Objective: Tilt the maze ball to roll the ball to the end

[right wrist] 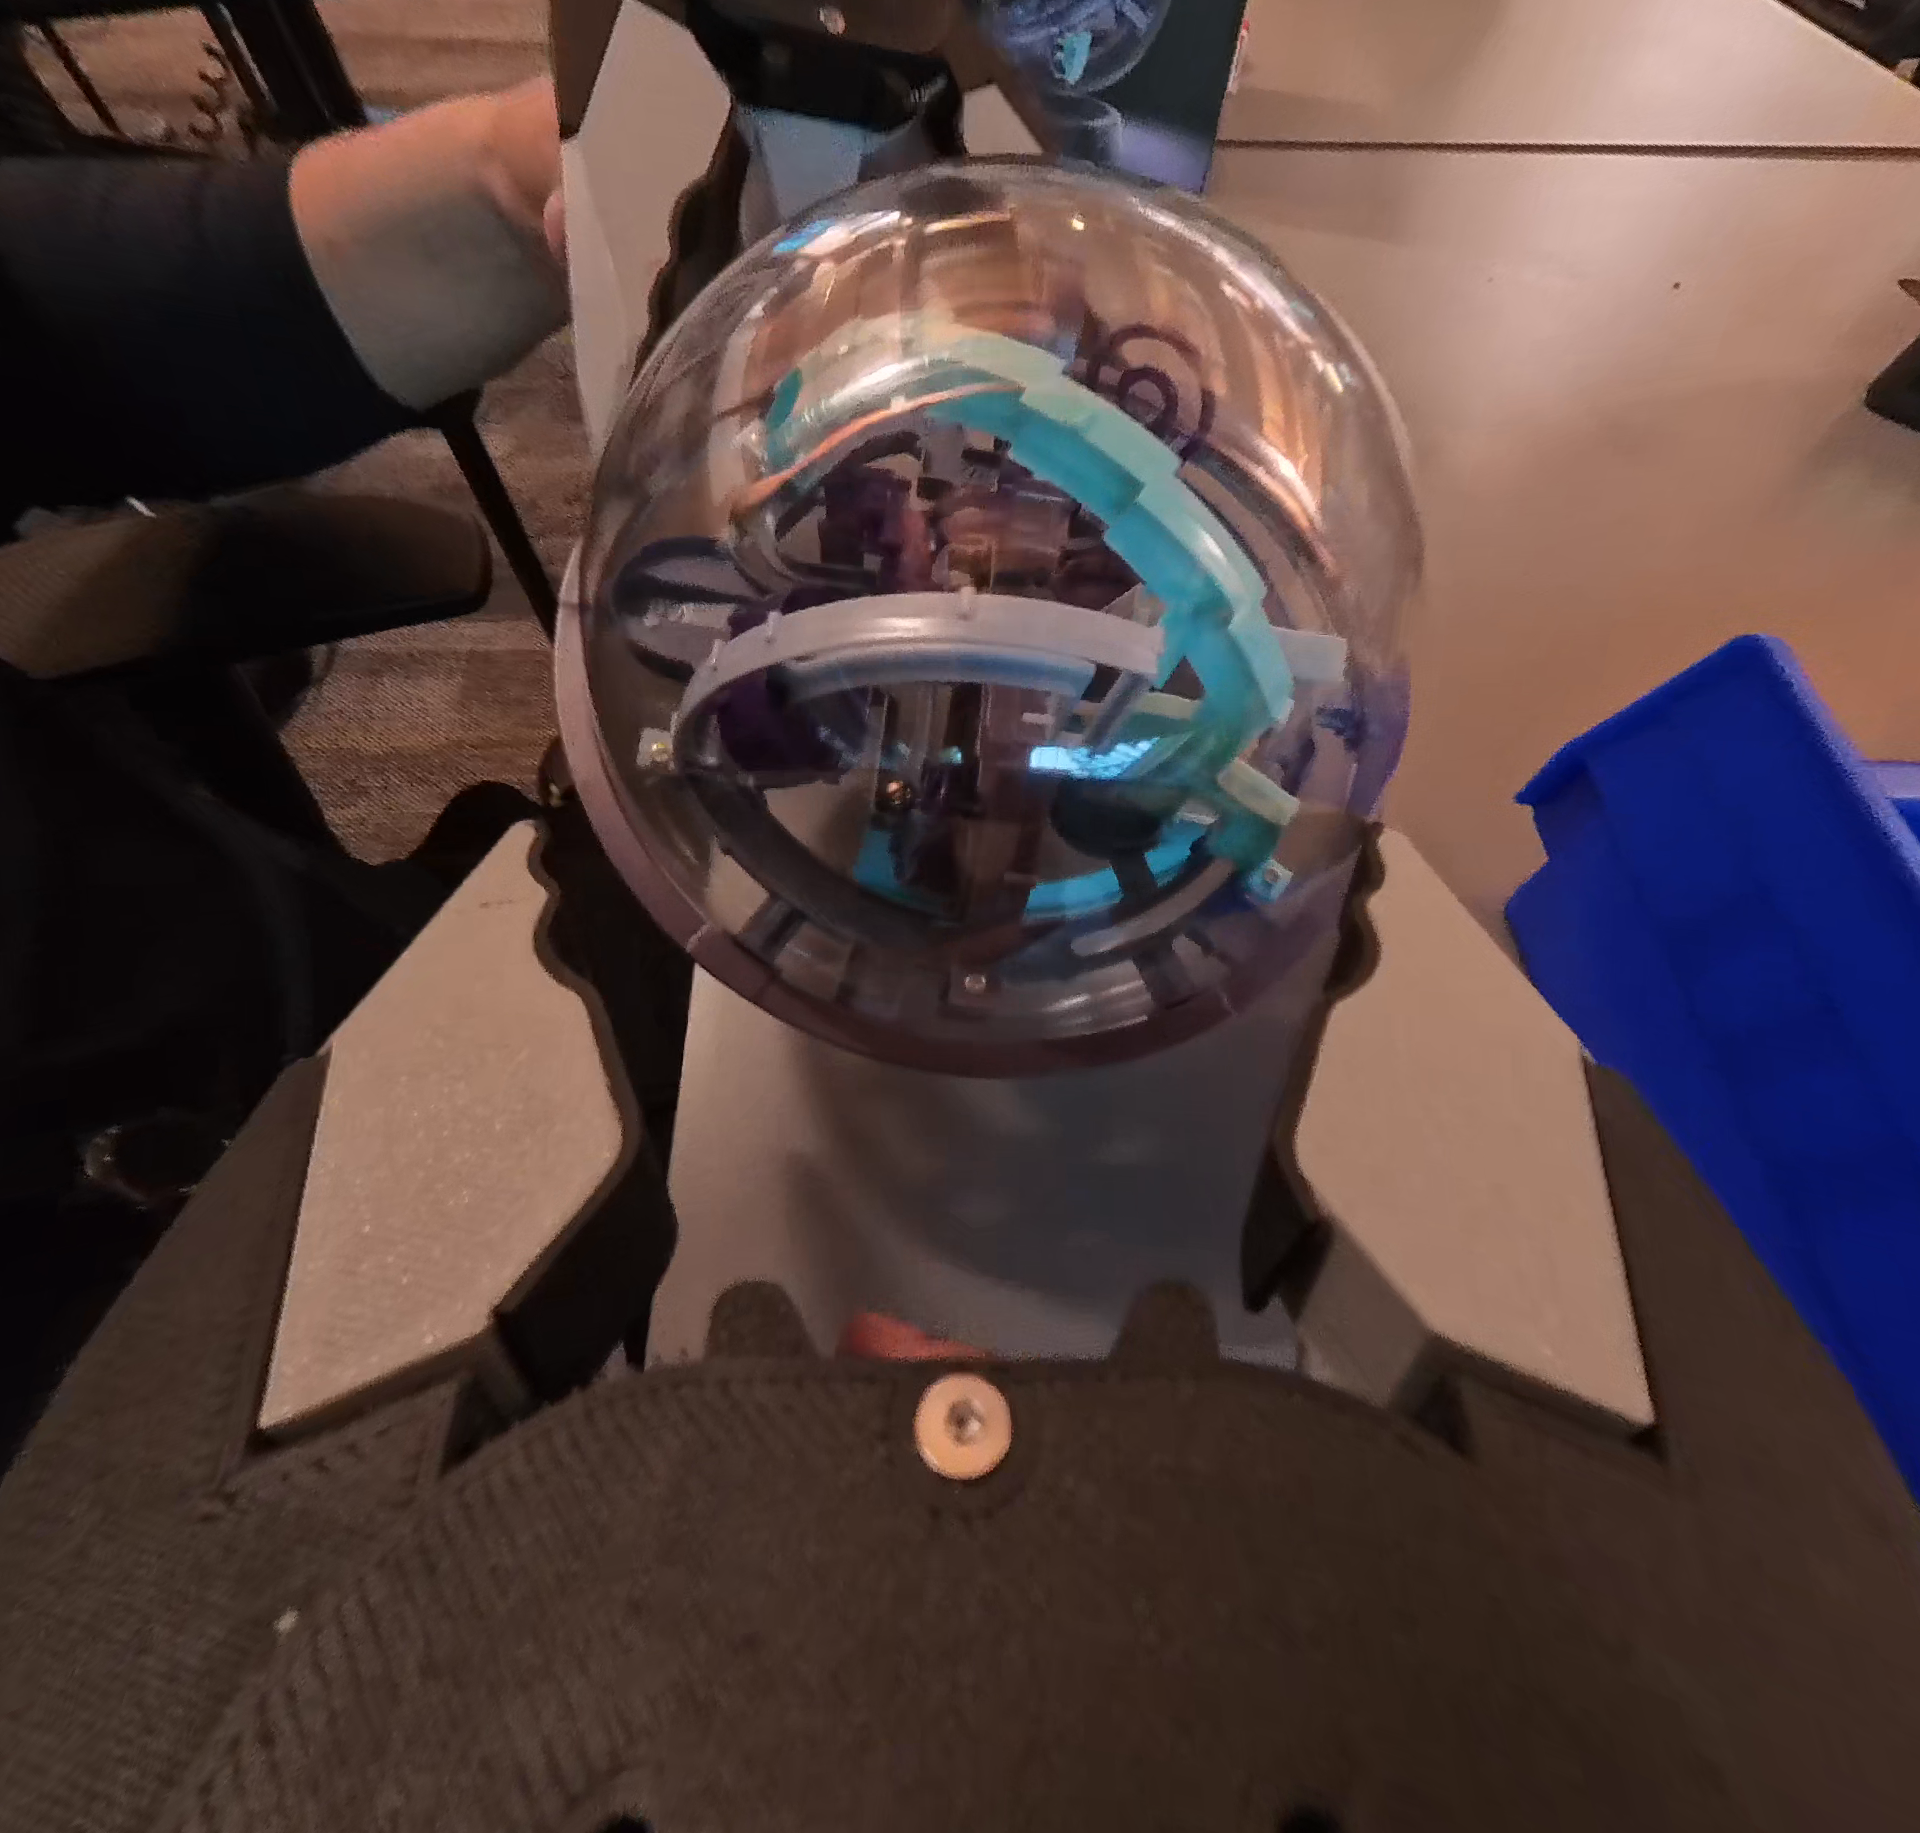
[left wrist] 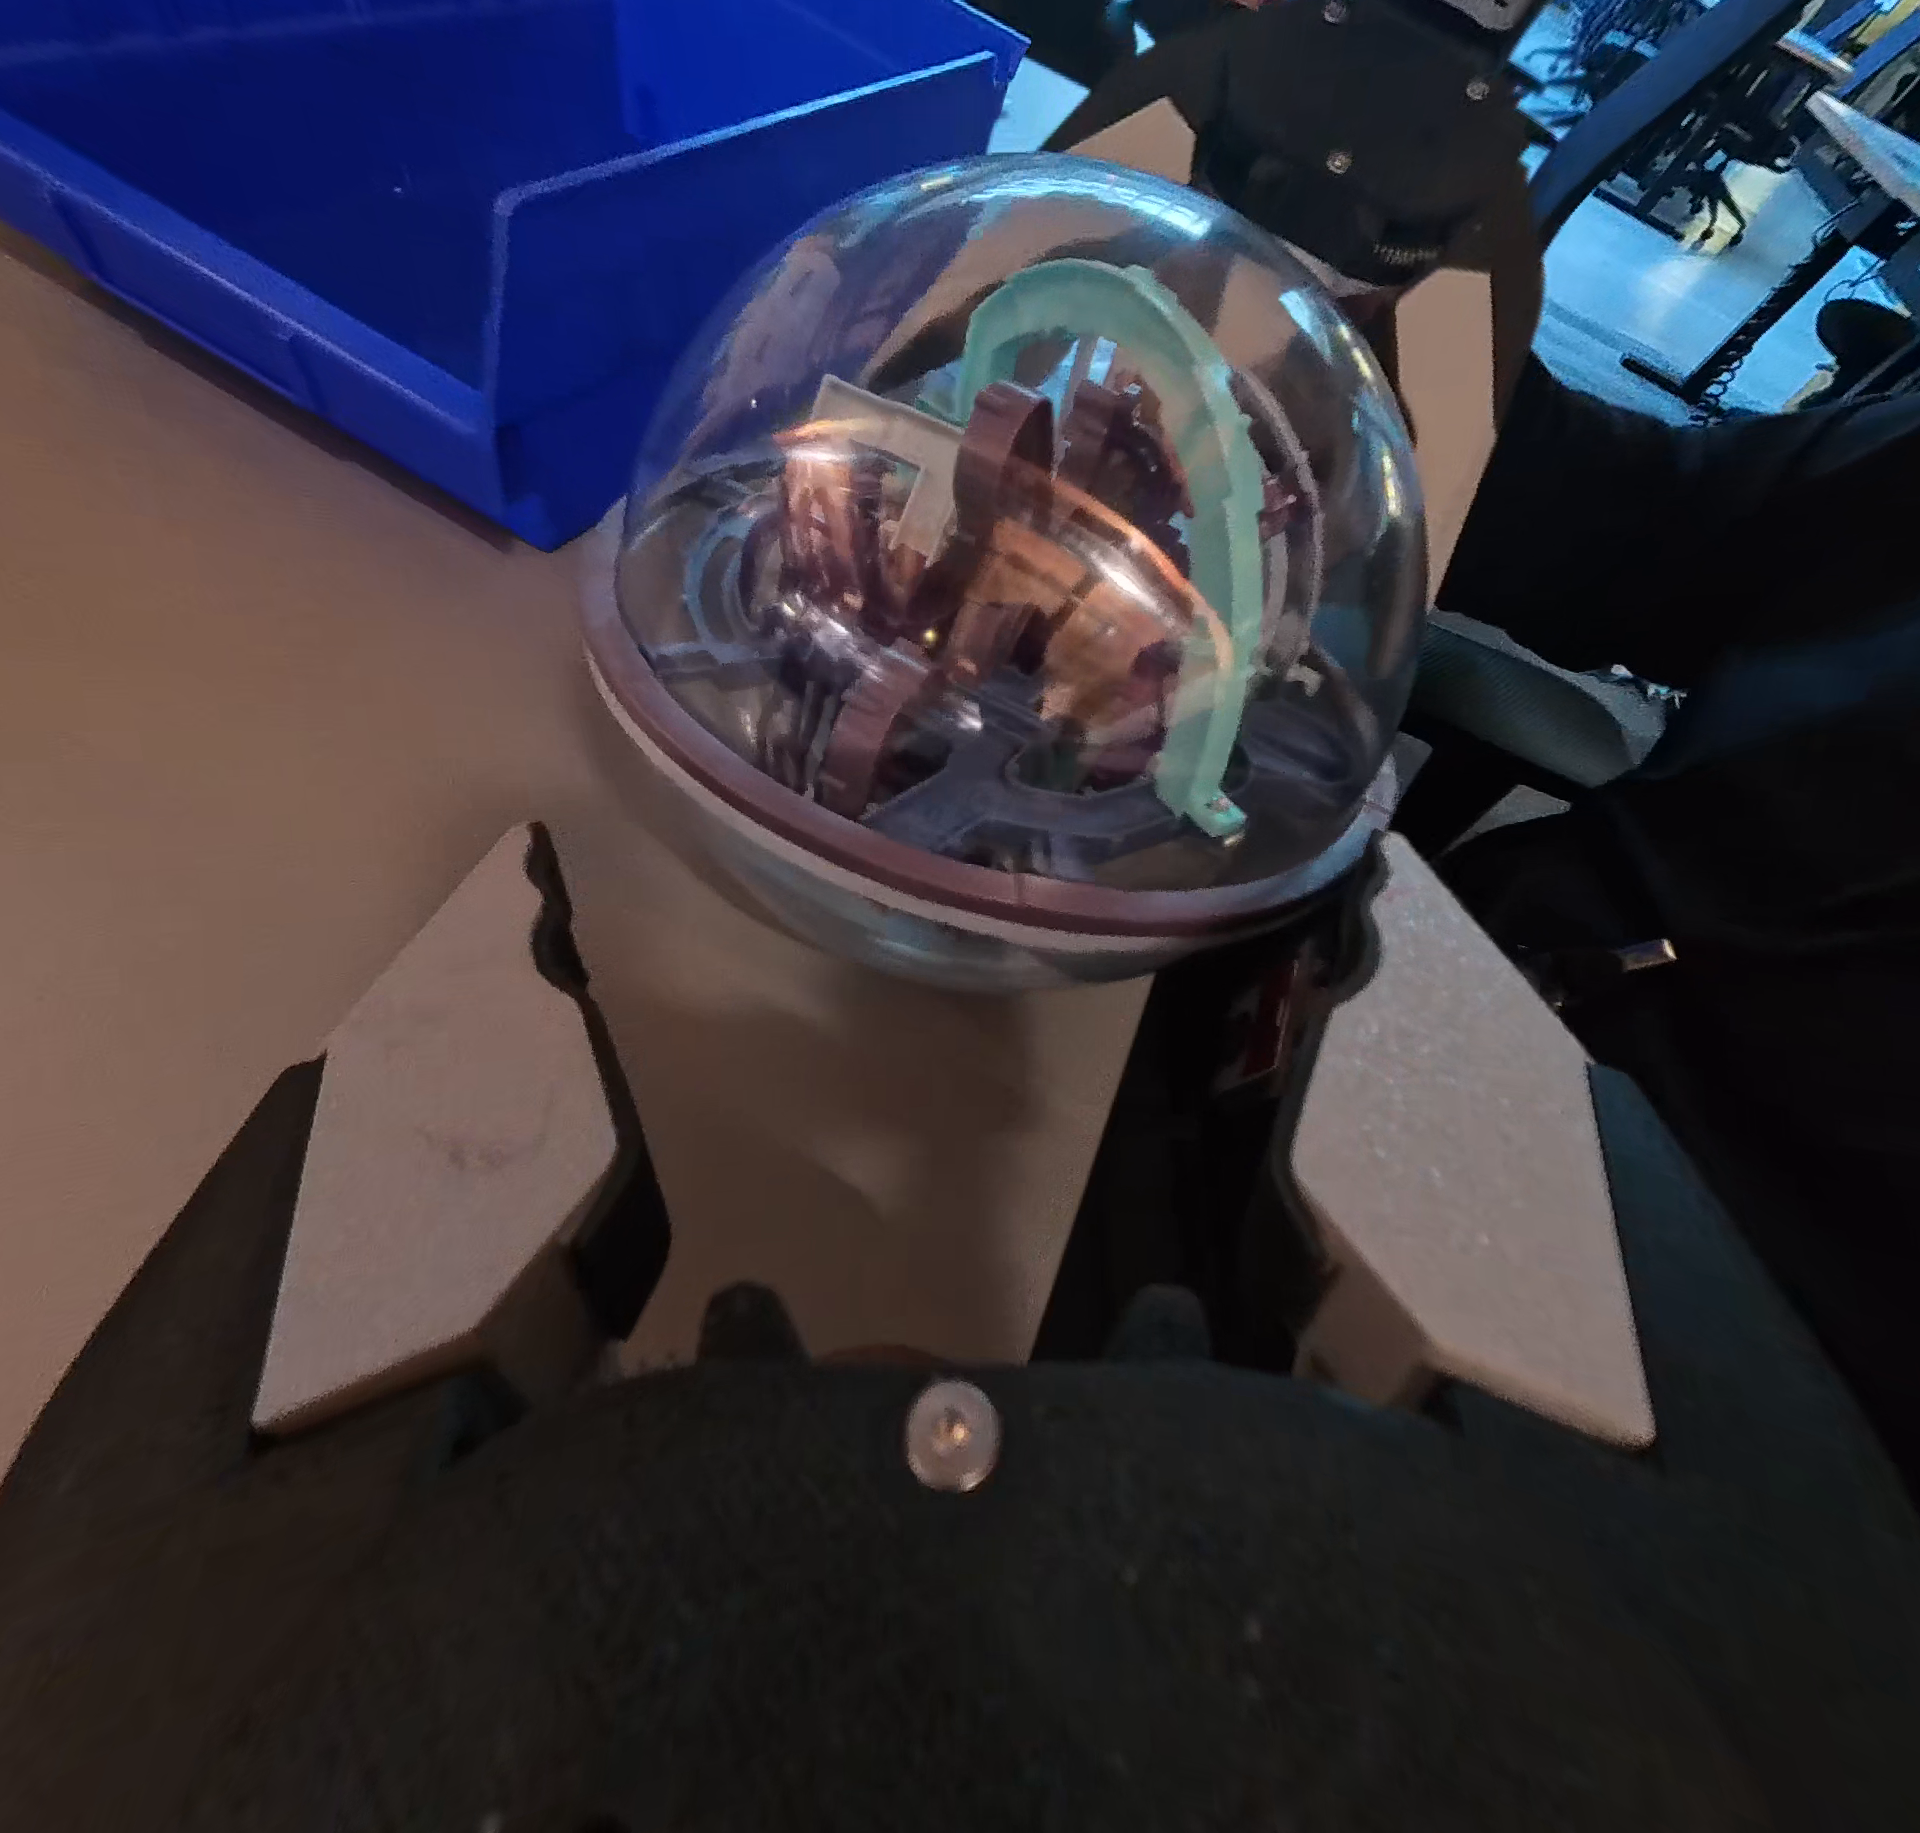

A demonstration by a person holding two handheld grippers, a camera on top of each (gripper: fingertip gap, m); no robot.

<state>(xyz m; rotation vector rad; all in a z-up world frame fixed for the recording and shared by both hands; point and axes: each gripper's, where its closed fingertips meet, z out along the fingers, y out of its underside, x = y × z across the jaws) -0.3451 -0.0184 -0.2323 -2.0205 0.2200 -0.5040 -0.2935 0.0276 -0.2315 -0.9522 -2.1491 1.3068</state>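
Maze ball [left wrist: 1003,578]: clear sphere, mid-frame in both wrist views, lifted off the tan table [left wrist: 208,744] and canted, its dark equator band running downhill to lower right in the left view. Inside: teal arched track [right wrist: 1174,578], grey ring track [right wrist: 914,640], purple and brown pieces. A small brassy ball [right wrist: 896,796] sits low in the centre of the right view; which track section it is on cannot be told.

Left gripper [left wrist: 951,853]: jaws spread wide. Its right fingertip [left wrist: 1361,900] meets the sphere at the band; the left fingertip [left wrist: 545,879] appears to stand clear of the shell. Not a two-sided clamp as far as this view shows.

Right gripper [right wrist: 951,853]: jaws wide, both wavy-edged tips hard against the sphere's flanks, apparently clamped.

Outward: blue bin [left wrist: 416,225] at upper left of the left view, just behind the sphere; also at right edge of the right view. A sleeved hand [right wrist: 436,245] at upper left of the right view.

Risks, as judged: smooth curved shell on narrow tips could let the sphere spin or slip out during a tilt. An abrupt tilt could throw the ball off its track. Bin close by; a wide swing may knock it.
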